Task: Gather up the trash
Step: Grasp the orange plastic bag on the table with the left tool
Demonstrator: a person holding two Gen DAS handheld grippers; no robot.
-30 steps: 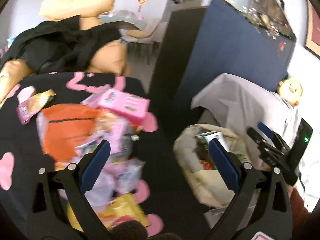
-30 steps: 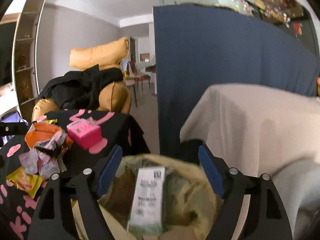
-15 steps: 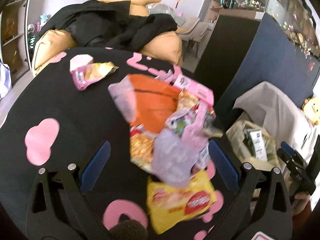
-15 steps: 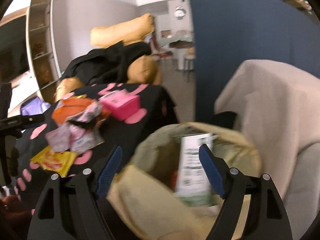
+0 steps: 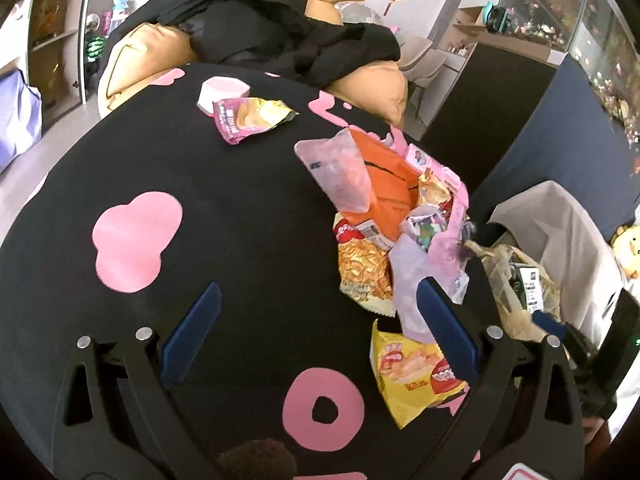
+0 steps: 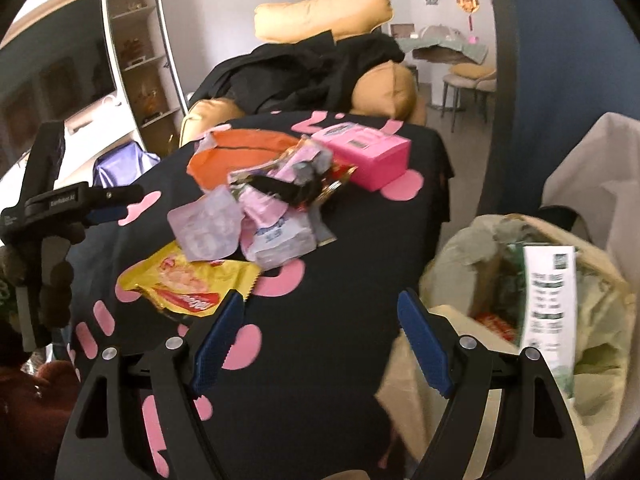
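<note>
From the left wrist, the left gripper hangs over a black cloth with pink shapes, its fingers spread wide and holding nothing. A heap of wrappers lies ahead to the right, a yellow packet just beside the right finger, a pink packet well apart at the far side. The bag sits off the cloth's right edge. From the right wrist, the right gripper is wide open and empty above the cloth edge; the yellow packet and wrappers lie ahead left, a pink box beyond, the bag to the right
</note>
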